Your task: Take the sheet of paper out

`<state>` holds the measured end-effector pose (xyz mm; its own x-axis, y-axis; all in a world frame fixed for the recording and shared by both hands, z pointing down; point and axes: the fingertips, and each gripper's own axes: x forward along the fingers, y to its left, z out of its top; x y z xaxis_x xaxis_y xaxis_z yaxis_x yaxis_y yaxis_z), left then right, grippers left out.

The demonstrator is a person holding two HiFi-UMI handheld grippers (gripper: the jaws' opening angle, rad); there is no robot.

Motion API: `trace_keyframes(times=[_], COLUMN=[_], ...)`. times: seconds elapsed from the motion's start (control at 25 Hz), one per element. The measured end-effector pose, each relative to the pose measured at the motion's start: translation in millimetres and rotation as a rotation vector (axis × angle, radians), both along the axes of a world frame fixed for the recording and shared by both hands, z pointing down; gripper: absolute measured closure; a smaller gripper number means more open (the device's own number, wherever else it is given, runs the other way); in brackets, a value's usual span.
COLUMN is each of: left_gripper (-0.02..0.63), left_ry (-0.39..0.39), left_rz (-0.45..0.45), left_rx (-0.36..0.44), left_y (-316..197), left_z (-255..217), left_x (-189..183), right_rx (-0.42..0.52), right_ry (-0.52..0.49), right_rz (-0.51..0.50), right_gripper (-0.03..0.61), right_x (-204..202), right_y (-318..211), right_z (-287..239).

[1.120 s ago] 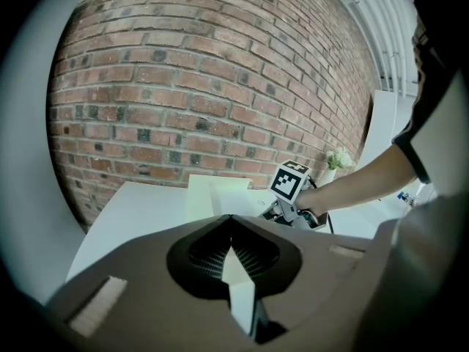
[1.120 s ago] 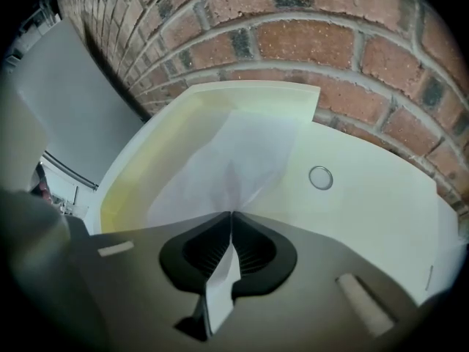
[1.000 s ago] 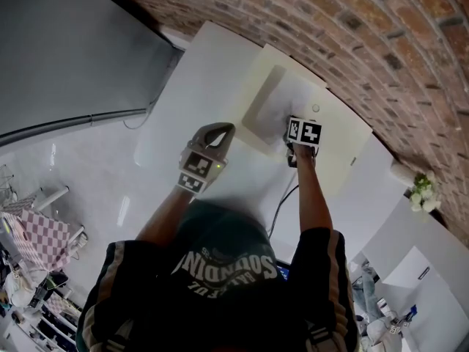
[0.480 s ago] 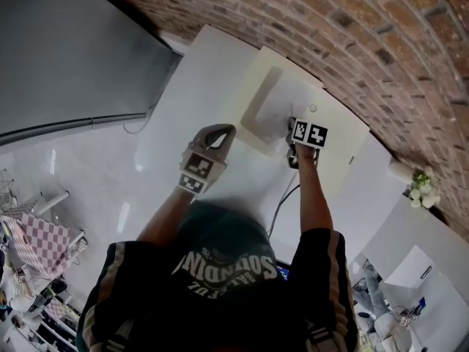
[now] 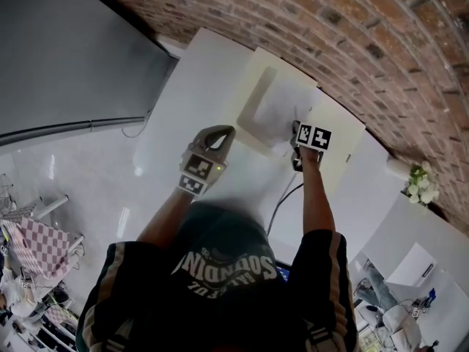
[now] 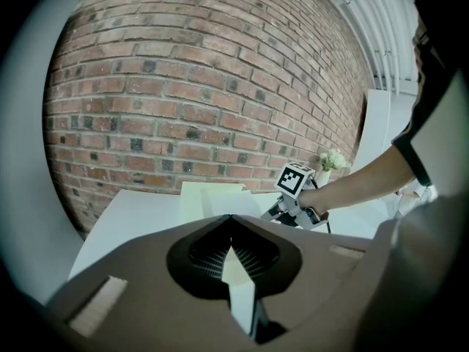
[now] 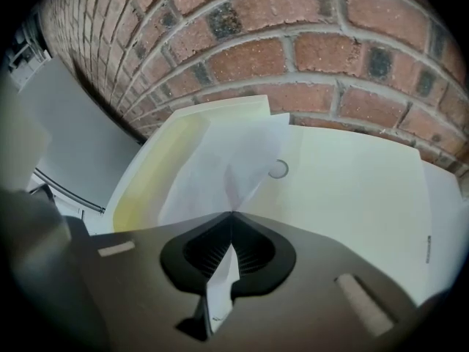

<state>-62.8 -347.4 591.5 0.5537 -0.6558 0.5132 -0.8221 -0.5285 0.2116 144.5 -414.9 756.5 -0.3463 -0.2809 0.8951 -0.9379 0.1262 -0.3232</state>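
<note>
A cream envelope [image 5: 338,132] lies flat on the white table [image 5: 192,94] against the brick wall. A white sheet of paper [image 5: 281,107] sticks partly out of its open pocket. My right gripper [image 5: 295,132] is shut on the sheet's near corner. In the right gripper view the paper [image 7: 220,163] runs from the pocket into the closed jaws of the right gripper [image 7: 231,215], over the envelope [image 7: 352,189]. My left gripper [image 5: 226,130] hovers over the bare table to the left, shut and holding nothing. The left gripper [image 6: 231,217] faces the envelope [image 6: 204,195].
A small vase of white flowers [image 5: 420,185] stands at the table's far right by the brick wall [image 5: 352,28]. A dark cable [image 5: 282,199] runs along the table under my right arm. A grey panel [image 5: 66,50] borders the table on the left.
My right gripper has shifted right and slightly up with the sheet, drawing more paper out of the envelope. The left gripper has stayed put.
</note>
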Motion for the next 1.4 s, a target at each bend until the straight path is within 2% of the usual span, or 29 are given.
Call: trace_keyframes(times=[0.92, 1.4], left_gripper=[0.603, 0.603], left_ry=[0.001, 0.014], left_rz=[0.035, 0.065], left_rx=[0.04, 0.087], left_y=[14, 28], left_z=[-21, -40], left_x=[19, 29], right_rx=[0.017, 0.076], right_ry=[0.063, 0.074], right_rz=[0.047, 0.098], right_gripper=[0.575, 0.575], right_x=[63, 86], right_y=[20, 44], right_z=[-18, -45])
